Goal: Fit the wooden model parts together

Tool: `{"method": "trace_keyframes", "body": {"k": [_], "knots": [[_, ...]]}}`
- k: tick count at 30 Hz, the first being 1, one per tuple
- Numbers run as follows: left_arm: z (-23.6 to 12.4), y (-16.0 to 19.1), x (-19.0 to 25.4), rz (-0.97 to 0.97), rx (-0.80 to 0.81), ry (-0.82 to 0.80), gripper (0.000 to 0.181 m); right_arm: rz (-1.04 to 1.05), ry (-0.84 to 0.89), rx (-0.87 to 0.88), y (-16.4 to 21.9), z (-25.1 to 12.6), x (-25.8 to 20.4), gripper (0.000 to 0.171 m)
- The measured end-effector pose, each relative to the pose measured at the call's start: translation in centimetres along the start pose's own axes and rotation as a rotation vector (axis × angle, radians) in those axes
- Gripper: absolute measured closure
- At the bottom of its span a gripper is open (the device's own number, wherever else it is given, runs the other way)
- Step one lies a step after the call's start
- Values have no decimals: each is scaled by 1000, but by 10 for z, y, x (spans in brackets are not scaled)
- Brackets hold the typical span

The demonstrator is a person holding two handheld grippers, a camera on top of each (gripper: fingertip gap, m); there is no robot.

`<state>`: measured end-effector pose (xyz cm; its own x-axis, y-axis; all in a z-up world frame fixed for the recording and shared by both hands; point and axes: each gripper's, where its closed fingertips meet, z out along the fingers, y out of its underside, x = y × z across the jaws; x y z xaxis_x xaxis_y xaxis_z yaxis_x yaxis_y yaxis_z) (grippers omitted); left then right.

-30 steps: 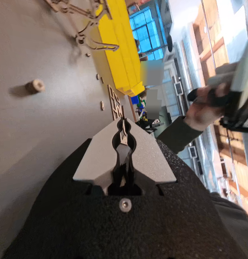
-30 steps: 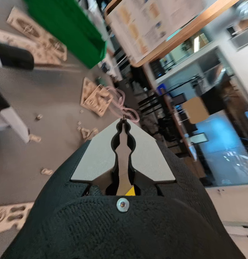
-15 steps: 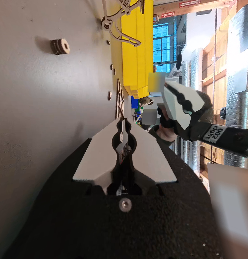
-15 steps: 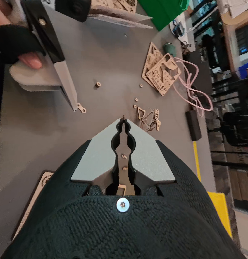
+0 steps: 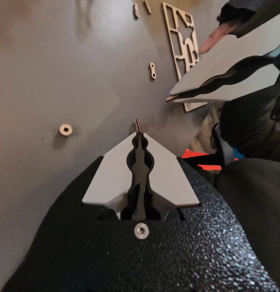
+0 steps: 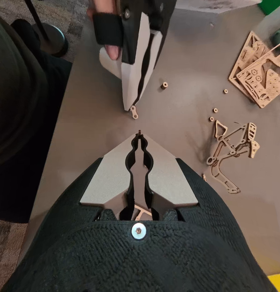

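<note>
My left gripper [image 5: 139,133] is shut on a small flat wooden link [image 5: 138,126], seen edge-on at its tips. The right wrist view shows that link [image 6: 134,112] hanging from the left gripper [image 6: 130,109], with a hole at each end. My right gripper [image 6: 139,135] is shut on a tiny wooden pin [image 6: 139,131] that sticks out of its tips. In the left wrist view the right gripper [image 5: 174,98] comes in from the upper right, its pin [image 5: 169,99] a short way from the link. Both are held above the grey table [image 5: 57,71].
A partly built wooden model [image 6: 231,151] lies to the right, with punched-out wooden sheets [image 6: 262,75] beyond it and small round spacers [image 6: 163,85] scattered about. A round washer [image 5: 65,129], a spare link [image 5: 152,70] and an emptied sheet frame [image 5: 182,39] lie on the table. The table edge and a person's dark clothing [image 6: 17,94] are at the left.
Both grippers have swung down from facing the room to facing the table. They have come closer together, tips now pointing at each other. Each stays shut on its part.
</note>
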<state>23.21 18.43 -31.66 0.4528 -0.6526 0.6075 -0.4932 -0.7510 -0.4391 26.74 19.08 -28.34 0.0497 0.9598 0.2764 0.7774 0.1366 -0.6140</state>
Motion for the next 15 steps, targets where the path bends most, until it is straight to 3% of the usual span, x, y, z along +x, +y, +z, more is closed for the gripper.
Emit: {"method": "trace_keyframes", "body": {"k": [1,6,12,15], "knots": [[0,-1,0,28,-19,-18,180,-3,-9,-13,1,3,-1,170],[-2,-12,-3,60,1,-57,164,2,-58,-30,-5,18,-2,170],[-7,-10,-5,6,37,-27,160,-40,-77,-78,-8,33,-1,170],[-14,-7,0,15,39,-15,140,-32,-73,-86,-8,35,2,170]]}}
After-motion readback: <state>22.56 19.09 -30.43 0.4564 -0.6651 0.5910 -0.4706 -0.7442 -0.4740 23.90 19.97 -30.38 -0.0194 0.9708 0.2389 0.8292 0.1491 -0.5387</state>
